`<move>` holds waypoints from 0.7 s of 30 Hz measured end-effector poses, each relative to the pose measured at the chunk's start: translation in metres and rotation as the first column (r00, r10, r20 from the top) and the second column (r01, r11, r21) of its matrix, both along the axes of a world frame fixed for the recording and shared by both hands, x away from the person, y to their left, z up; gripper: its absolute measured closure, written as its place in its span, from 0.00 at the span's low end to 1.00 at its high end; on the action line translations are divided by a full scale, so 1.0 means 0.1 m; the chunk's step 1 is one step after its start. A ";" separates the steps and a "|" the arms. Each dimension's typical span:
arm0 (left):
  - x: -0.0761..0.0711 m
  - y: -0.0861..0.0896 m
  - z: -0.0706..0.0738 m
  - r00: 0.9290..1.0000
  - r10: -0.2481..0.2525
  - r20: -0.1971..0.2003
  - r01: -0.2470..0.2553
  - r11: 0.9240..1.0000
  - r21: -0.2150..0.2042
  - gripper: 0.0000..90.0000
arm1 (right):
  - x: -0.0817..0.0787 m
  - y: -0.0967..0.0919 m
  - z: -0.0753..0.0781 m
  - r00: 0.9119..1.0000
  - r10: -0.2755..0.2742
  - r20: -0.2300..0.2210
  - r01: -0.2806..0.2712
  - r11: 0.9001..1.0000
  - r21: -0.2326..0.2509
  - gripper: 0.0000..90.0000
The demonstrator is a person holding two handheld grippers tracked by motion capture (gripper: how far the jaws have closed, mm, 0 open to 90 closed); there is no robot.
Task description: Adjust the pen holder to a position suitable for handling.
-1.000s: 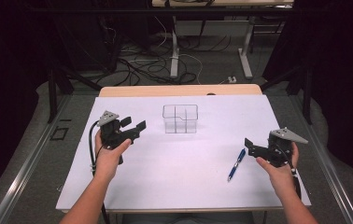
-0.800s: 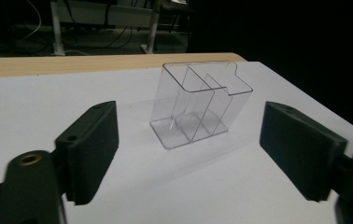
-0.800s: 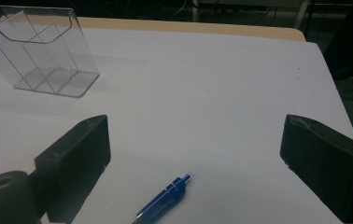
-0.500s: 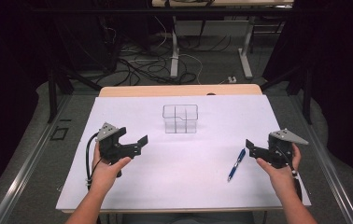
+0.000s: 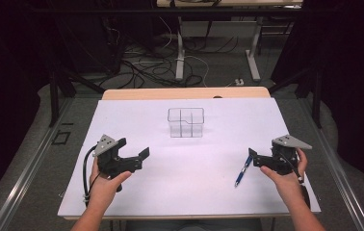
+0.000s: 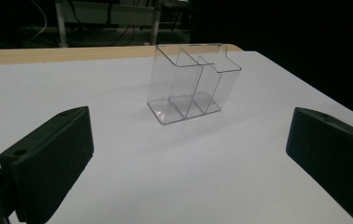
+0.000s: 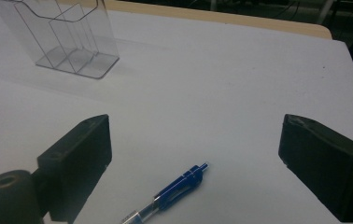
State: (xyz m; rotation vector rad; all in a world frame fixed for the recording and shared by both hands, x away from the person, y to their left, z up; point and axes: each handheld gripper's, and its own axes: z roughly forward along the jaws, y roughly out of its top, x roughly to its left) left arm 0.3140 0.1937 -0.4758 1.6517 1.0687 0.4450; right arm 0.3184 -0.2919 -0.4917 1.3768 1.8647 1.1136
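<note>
A clear plastic holder (image 5: 186, 122) with several compartments stands empty at the middle back of the white table top (image 5: 194, 192). In the left gripper view the holder (image 6: 191, 84) stands well ahead of my left gripper (image 6: 188, 154). That left gripper (image 5: 134, 148) is at the near left, open and empty, its jaws having just been opening. A blue pen (image 5: 241, 172) lies flat at the near right. My right gripper (image 5: 254, 159) is open just beside the pen's far end, its jaws having just closed a little. The pen (image 7: 174, 192) lies low between the jaws of the right gripper (image 7: 193, 140), untouched by either.
A bare wooden strip (image 5: 185, 93) runs along the far edge of the table. Behind it, cables (image 5: 141, 67) and desk legs (image 5: 180, 53) are on the grey floor. A wide stretch of white surface lies between the two hands.
My left hand has drawn back from the holder toward the near left, and its jaws stand wider. The right hand and the pen have stayed put.
</note>
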 end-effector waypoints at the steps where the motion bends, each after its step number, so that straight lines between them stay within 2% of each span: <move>1: 0.01 -0.01 -0.01 1.000 0.005 0.002 -0.005 1.000 -0.003 0.01 | 0.00 0.00 0.00 1.000 0.002 -0.009 -0.002 1.000 0.004 0.12; 4: 0.02 -0.02 -0.02 1.000 0.000 0.002 0.000 1.000 0.000 0.02 | 0.01 0.01 -0.02 1.000 0.018 -0.011 -0.018 1.000 -0.006 0.16; 6: 0.03 -0.01 -0.04 1.000 -0.003 0.003 0.003 1.000 0.029 0.03 | 0.02 0.03 -0.03 1.000 0.024 -0.006 -0.024 1.000 -0.019 0.17; 9: 0.04 -0.01 -0.05 1.000 0.002 -0.003 -0.002 0.999 0.035 0.03 | 0.01 0.04 -0.03 0.999 0.046 -0.009 -0.046 0.998 -0.051 0.17; 10: 0.05 0.00 -0.06 1.000 0.003 -0.003 -0.003 0.999 0.042 0.04 | 0.00 0.04 -0.03 0.998 0.047 -0.034 -0.049 0.997 -0.062 0.18; 11: 0.05 0.00 -0.06 1.000 0.006 -0.006 -0.005 0.999 0.039 0.04 | 0.01 0.04 -0.05 0.998 0.053 -0.016 -0.054 0.997 -0.062 0.19; 14: 0.05 0.01 -0.07 1.000 0.011 -0.007 -0.011 0.999 0.035 0.05 | 0.01 0.05 -0.06 0.997 0.068 -0.027 -0.070 0.995 -0.071 0.23; 18: 0.05 0.00 -0.09 1.000 0.014 -0.011 -0.014 0.999 0.041 0.06 | 0.00 0.05 -0.06 0.996 0.086 -0.016 -0.087 0.993 -0.080 0.32; 21: 0.05 0.00 -0.09 1.000 0.013 -0.012 -0.013 0.999 0.046 0.07 | 0.00 0.05 -0.05 0.992 0.125 0.010 -0.123 0.984 -0.126 0.37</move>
